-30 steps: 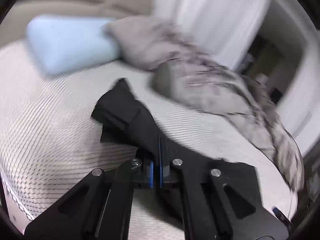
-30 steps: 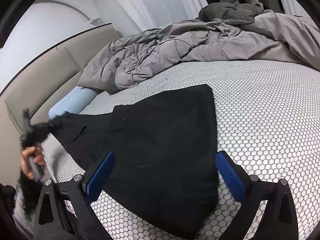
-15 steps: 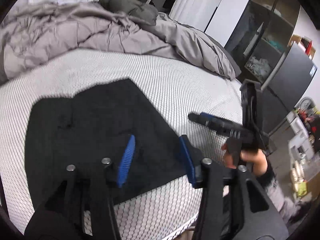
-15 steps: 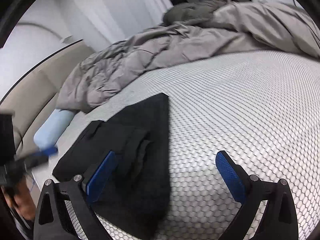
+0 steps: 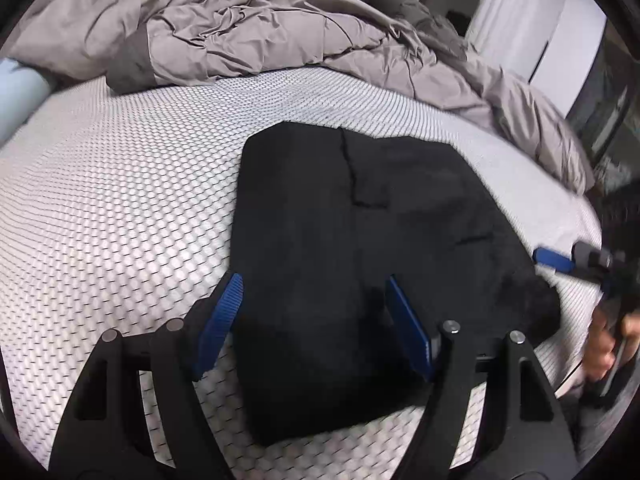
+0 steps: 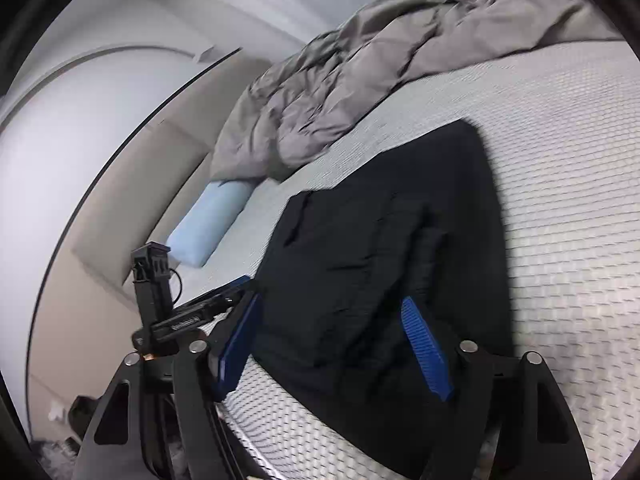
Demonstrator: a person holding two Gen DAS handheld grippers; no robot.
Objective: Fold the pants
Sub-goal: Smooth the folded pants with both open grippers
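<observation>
The black pants (image 5: 360,240) lie folded into a compact stack on the white honeycomb mattress (image 5: 120,200). They also show in the right wrist view (image 6: 380,260). My left gripper (image 5: 310,320) is open and empty, its blue pads just above the near end of the pants. My right gripper (image 6: 336,344) is open and empty over the pants' near edge. The right gripper also shows at the right edge of the left wrist view (image 5: 560,262), held by a hand. The left gripper shows in the right wrist view (image 6: 192,312) beside the pants.
A crumpled grey duvet (image 5: 260,28) is piled at the far side of the bed. A light blue pillow (image 6: 208,224) lies by the beige headboard (image 6: 132,184). White curtains and a dark cabinet (image 5: 600,112) stand beyond the bed's right edge.
My left gripper let go of the pants and opened, then pulled back to the near edge. The pants now lie folded over. My right gripper moved in over them, still open.
</observation>
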